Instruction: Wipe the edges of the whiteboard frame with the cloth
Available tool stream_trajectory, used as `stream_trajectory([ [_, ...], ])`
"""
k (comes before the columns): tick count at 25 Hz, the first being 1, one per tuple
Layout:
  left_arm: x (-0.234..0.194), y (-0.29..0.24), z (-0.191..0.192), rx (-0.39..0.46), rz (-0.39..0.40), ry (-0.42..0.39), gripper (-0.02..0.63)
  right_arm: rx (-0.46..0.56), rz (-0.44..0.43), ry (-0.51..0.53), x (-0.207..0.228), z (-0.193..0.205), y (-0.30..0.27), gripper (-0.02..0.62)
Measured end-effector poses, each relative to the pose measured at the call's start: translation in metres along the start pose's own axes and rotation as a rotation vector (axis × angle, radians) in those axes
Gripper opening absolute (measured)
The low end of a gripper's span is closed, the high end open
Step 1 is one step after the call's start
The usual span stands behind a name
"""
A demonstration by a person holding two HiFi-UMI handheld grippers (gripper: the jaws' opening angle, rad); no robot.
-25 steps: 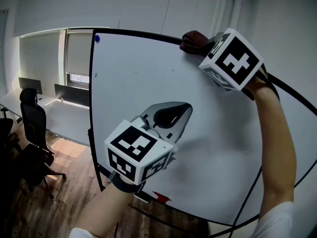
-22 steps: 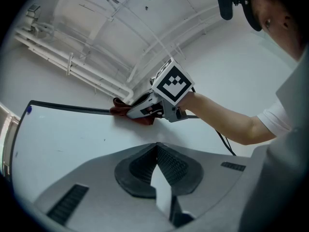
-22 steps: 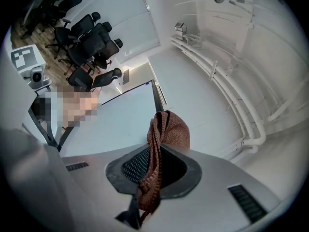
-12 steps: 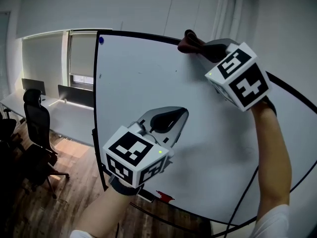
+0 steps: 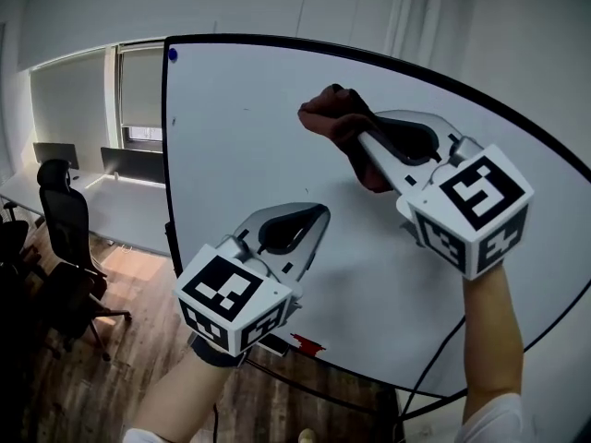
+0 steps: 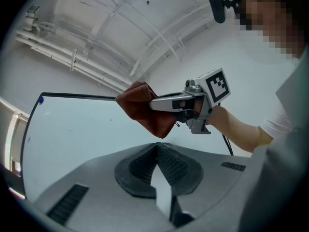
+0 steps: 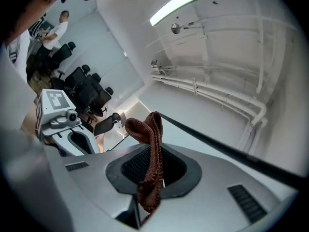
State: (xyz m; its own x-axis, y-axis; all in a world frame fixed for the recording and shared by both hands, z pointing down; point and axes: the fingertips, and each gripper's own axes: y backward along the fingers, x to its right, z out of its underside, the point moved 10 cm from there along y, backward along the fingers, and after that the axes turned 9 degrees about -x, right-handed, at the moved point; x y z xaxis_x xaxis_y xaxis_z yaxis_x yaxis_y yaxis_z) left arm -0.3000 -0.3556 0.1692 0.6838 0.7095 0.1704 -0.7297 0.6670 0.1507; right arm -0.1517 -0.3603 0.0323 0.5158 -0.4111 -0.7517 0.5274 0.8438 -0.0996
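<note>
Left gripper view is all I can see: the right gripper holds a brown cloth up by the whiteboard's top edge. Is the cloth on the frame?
Observer: No. The head view shows the cloth below the top frame, over the white board face.
Operator: Is it held firmly?
Observer: The right gripper view shows the right gripper shut on it, a fold sticking out past the tips.
</note>
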Motion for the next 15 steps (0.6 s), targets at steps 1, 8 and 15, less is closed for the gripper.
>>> stream_trajectory([
  [1,0.003,0.001,0.006,-0.012,-0.001,-0.007,0.009,0.005,-0.018,-0.035,-0.006,0.01,0.003,0.044],
  [8,0.02,0.003,0.064,-0.075,0.026,0.042,0.009,0.026,-0.104,-0.34,-0.054,0.097,0.02,0.044],
  [15,0.073,-0.001,0.109,-0.097,0.066,0.047,0.009,0.006,-0.151,-0.59,-0.103,0.181,0.057,0.044],
])
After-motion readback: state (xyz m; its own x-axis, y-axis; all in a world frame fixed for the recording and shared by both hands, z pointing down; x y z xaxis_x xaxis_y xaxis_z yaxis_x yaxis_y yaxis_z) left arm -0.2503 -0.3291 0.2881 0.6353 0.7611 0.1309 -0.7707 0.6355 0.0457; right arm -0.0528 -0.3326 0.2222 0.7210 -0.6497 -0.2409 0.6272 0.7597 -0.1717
